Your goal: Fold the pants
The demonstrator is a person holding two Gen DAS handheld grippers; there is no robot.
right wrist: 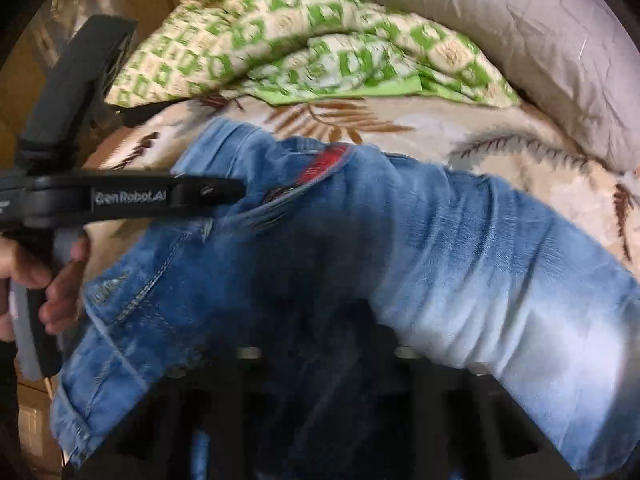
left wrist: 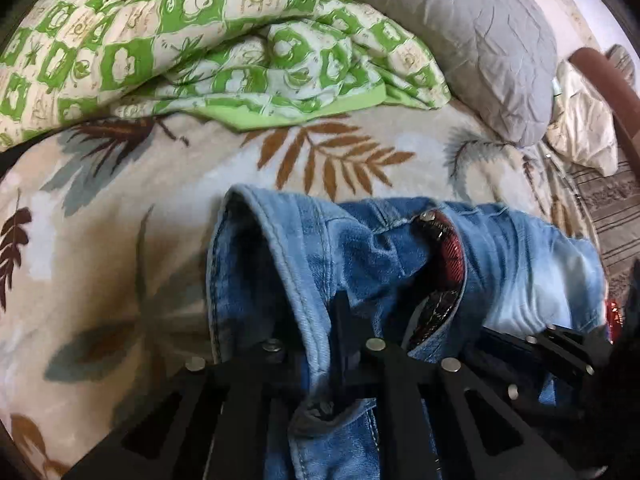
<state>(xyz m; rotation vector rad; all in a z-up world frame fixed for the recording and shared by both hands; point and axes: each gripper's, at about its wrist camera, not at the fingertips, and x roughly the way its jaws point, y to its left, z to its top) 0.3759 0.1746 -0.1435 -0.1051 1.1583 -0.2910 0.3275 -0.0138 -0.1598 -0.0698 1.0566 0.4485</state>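
I find the blue jeans (left wrist: 400,264) bunched on the leaf-print blanket (left wrist: 120,208) that covers the bed, a red plaid lining (left wrist: 452,248) showing at the waistband. In the left wrist view the left gripper (left wrist: 344,344) has its jaws closed on a fold of denim beside a stitched seam. The right gripper (right wrist: 320,344) sits under the cloth in its own view — dark, blurred, jaws drawn in, and I read them as clamped on the jeans draped over them. The only legible writing is "GenRobot.AI" (right wrist: 130,197) on the left gripper's side, with a hand (right wrist: 52,280) on its handle. Behind lie a green-and-cream checked quilt (left wrist: 168,40) and a grey pillow (left wrist: 460,40).
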